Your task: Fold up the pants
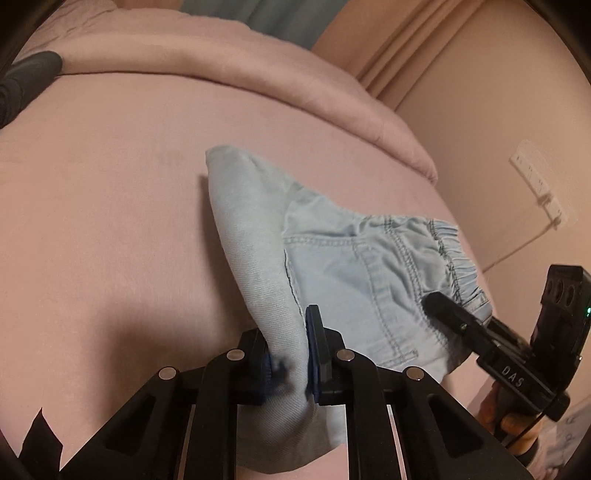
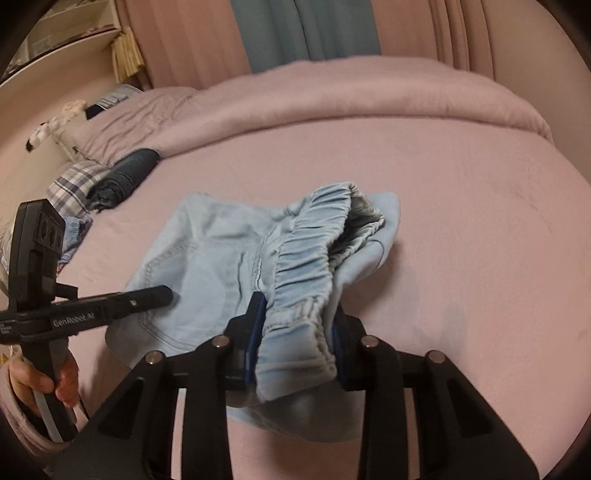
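The light-blue pants (image 1: 351, 266) lie bunched on the pink bed sheet (image 1: 110, 221), partly lifted at the near edge. The left gripper (image 1: 291, 354) is clamped on a folded fabric edge. The right gripper (image 2: 295, 343) is closed on the gathered elastic waistband (image 2: 306, 258).

Each camera sits on its own gripper and looks forward and downward along the fingers. The left wrist view sits close above the left gripper (image 1: 288, 350), facing the bed (image 1: 110, 221) and a wall. The right wrist view sits close above the right gripper (image 2: 295, 343), facing the bed's far end and curtains (image 2: 306, 29). Both views share the pants (image 1: 351, 266), and each shows the opposite gripper.
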{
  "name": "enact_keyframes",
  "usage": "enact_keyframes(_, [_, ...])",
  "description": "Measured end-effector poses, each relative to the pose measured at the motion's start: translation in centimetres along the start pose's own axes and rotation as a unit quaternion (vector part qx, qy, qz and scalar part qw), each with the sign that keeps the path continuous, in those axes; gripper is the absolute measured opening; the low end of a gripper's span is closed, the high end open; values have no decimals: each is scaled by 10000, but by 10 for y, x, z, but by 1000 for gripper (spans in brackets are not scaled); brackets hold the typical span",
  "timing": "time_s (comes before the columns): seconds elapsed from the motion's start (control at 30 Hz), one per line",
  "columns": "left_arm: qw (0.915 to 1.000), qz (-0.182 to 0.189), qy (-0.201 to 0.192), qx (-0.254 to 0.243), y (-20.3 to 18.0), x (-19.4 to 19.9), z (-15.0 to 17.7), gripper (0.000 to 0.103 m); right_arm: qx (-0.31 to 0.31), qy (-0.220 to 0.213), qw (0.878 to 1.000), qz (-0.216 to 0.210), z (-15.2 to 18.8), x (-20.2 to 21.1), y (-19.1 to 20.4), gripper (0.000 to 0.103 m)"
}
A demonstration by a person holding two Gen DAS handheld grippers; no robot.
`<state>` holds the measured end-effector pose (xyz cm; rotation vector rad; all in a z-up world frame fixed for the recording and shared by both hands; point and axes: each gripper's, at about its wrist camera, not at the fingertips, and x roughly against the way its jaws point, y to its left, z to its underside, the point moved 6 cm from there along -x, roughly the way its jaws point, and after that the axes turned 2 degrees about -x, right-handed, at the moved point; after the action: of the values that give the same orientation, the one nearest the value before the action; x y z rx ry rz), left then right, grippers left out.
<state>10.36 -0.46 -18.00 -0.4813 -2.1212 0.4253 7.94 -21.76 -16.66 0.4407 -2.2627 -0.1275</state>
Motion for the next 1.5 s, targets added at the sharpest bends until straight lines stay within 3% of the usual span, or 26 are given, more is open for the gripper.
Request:
enact_keyframes(0.23, [9980, -215, -530, -281, 7, 35, -28, 13, 580, -355, 9977, 10, -30, 9, 31, 31])
enact_keyframes(0.5, [9956, -502, -778, -138, 44, 42, -67, 13, 1017, -618, 9928, -151, -70, -11, 69, 31])
enact_keyframes(1.0, [9922, -901, -853, 153, 129, 29, -127, 13, 1256, -597, 9893, -446, -129, -99, 119, 31])
enact_keyframes(1.13, [9933, -919, -656, 244, 143, 13, -126, 13, 1232, -524, 9904, -351, -133, -121, 126, 31])
enact_keyframes(1.33, [9923, -1124, -393, 328, 160, -12, -111, 14, 958, -38, 9953, -134, -116, -155, 108, 34])
enact_keyframes(1.37, [9924, -1105, -382, 381, 163, -12, -109, 17, 925, 46, 9957, -64, -112, -160, 102, 36])
enact_keyframes(1.4, [9917, -1159, -330, 449, 168, -12, -106, 30, 903, 98, 9959, -27, -110, -163, 97, 41])
enact_keyframes(1.43, [9900, -1283, -300, 496, 173, -11, -105, 49, 851, 199, 9962, -36, -107, -168, 91, 45])
enact_keyframes(1.47, [9880, -1415, -289, 542, 178, -10, -104, 60, 777, 302, 9965, -25, -105, -171, 87, 51])
enact_keyframes(1.5, [9826, -1717, -323, 627, 185, -3, -102, 79, 656, 421, 9970, -12, -104, -175, 80, 60])
